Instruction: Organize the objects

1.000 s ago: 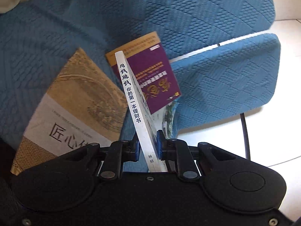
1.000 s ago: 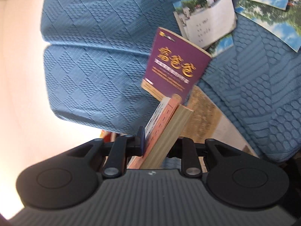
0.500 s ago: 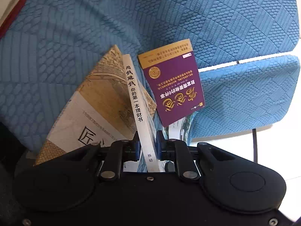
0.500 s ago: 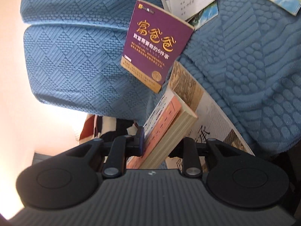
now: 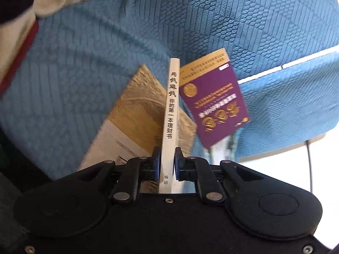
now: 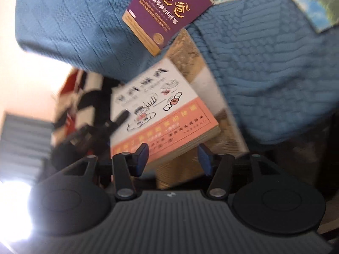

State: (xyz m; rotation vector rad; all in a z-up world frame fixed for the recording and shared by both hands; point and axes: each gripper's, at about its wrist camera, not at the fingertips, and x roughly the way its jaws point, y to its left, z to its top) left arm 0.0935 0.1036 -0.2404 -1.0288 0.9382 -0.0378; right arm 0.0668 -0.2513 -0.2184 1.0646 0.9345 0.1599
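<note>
Pinching white book [image 5: 170,114], left gripper [image 5: 167,158].

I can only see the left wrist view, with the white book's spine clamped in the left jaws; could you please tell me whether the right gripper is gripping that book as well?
Observer: No. The right gripper has its jaws opening. The white book lies between them, with a gap showing at one pad.
Operator: Thank you. What does its cover look like?
Observer: It is white with cartoon drawings above an orange band, and it faces the right camera.
Operator: Is anything lying beyond the purple book?
Observer: Yes, photo cards lie on the blue cover past the purple book.
</note>
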